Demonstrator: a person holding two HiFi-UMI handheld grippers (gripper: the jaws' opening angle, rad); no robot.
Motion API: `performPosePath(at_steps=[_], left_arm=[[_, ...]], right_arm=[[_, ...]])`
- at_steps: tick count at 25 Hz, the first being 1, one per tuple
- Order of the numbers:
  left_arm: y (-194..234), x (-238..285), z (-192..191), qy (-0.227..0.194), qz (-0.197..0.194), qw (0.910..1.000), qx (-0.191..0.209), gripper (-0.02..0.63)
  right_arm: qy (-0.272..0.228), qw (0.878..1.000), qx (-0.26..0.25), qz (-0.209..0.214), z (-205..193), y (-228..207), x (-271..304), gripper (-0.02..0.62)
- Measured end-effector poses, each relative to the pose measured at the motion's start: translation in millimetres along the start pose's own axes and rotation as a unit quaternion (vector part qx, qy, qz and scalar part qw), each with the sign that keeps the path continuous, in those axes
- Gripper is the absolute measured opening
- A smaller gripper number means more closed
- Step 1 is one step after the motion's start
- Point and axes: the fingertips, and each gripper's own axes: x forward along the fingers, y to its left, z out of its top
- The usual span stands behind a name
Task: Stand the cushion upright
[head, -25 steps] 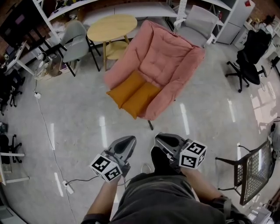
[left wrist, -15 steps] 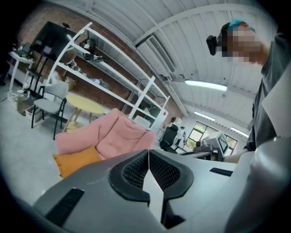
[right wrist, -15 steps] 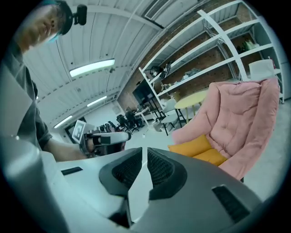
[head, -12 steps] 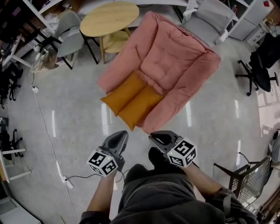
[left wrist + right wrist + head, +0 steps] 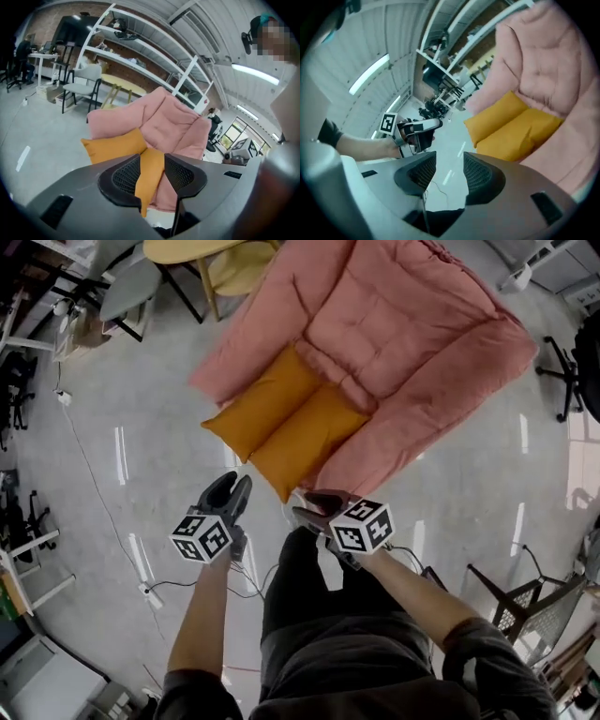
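An orange cushion (image 5: 281, 423) with a crease down its middle lies flat on the front of the seat of a pink padded armchair (image 5: 394, 324). My left gripper (image 5: 231, 489) hangs over the floor just short of the cushion's near corner. My right gripper (image 5: 307, 508) is below the chair's front edge. Both have just been opening their jaws, and both are open with nothing between them. In the left gripper view the cushion (image 5: 115, 147) shows past the left gripper (image 5: 151, 169). In the right gripper view it (image 5: 511, 126) lies to the right of the right gripper (image 5: 449, 174).
A round wooden table (image 5: 187, 249) and a grey chair (image 5: 131, 287) stand behind the armchair at the left. A cable (image 5: 94, 484) runs across the shiny floor. A mesh chair (image 5: 525, 615) stands at the lower right. White shelving (image 5: 140, 47) lines the back wall.
Both grippers have moved forward and down toward the armchair's front, and the cushion now looms closer. Their jaws, shut before, now stand apart.
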Motion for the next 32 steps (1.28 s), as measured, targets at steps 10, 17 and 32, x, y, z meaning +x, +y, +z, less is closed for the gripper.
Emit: performPosePath(at_steps=[10,17,32], left_arm=[[195.5,108.6,-81.1,0.121,0.06,0.9812,-0.138,0.327],[211.3,143.6,-92.6,0.16,-0.085,0.9663,-0.183,0.328],[175.8,132.7,-46.7,0.145,-0.162,0.9534,-0.209,0.215]], right_arm=[[-0.043,0.901,0.426,-0.073,-117.0,-91.1,145.8,0.207],[-0.048,0.867,0.466,-0.167,-140.3,-116.7,174.2,0.207],[-0.102,0.887,0.418,-0.168,-85.7,-116.5,142.2,0.038]])
